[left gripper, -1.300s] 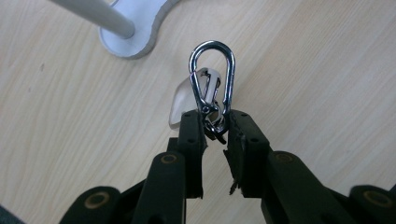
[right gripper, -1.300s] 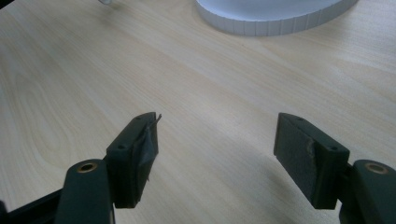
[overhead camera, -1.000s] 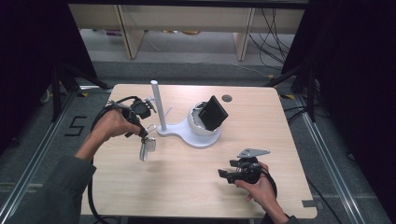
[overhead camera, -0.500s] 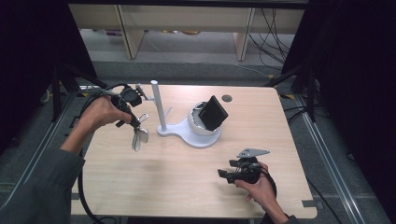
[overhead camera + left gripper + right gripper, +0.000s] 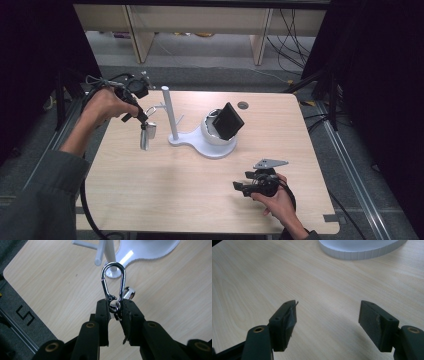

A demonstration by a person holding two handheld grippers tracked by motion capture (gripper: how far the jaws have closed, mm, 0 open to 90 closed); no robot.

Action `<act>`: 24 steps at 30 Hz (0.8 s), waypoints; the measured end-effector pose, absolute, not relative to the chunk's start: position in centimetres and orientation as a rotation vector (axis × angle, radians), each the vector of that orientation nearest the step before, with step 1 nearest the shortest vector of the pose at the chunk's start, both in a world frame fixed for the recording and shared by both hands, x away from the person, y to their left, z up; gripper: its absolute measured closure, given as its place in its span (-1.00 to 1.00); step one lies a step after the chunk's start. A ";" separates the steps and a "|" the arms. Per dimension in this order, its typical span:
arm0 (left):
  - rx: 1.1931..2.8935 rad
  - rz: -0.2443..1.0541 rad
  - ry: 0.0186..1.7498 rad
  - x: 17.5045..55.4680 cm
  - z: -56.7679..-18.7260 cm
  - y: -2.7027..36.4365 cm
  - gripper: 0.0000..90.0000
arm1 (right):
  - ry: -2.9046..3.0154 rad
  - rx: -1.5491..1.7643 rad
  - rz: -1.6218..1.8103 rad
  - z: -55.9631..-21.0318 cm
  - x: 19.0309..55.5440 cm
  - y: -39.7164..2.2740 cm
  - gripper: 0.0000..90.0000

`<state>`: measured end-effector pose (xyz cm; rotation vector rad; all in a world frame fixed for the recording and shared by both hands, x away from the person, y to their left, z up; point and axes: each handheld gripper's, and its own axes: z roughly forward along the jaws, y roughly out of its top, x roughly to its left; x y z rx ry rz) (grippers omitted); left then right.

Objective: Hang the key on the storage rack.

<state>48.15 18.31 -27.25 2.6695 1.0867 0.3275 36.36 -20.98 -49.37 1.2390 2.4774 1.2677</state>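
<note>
My left gripper [image 5: 141, 119] is held above the table's left side, shut on the lower end of a silver carabiner [image 5: 113, 281]. A small silver piece [image 5: 145, 136] dangles below the jaws. In the left gripper view the carabiner's loop points toward the white stand's post [image 5: 110, 253] and its side peg [image 5: 99, 255], without touching them. The white stand [image 5: 169, 112] rises from a flat white base [image 5: 197, 144]. My right gripper [image 5: 240, 188] rests low near the table's front right, open, with bare wood between its jaws [image 5: 327, 315].
A black box-shaped device [image 5: 229, 120] sits tilted on a white dome on the stand's base. A round cable hole [image 5: 243, 105] lies at the far side of the wooden table [image 5: 165, 190]. Shelving and cables stand beyond the table; dark frames flank both sides.
My left hand has risen and drifted toward the far left, carrying the carabiner and its dangling piece higher off the table. The right hand has stayed put.
</note>
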 end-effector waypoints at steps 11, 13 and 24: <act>2.637 0.323 1.132 49.7 -27.6 18.1 0.67 | 2.473 1.242 1.244 -49.3 36.3 -21.0 -0.30; 2.636 0.322 1.127 49.8 -27.7 18.0 0.67 | 2.472 1.235 1.238 -49.3 36.3 -20.9 -0.30; 2.653 0.315 1.147 50.6 -28.9 17.3 0.67 | 2.479 1.236 1.241 -49.3 36.3 -20.9 -0.30</act>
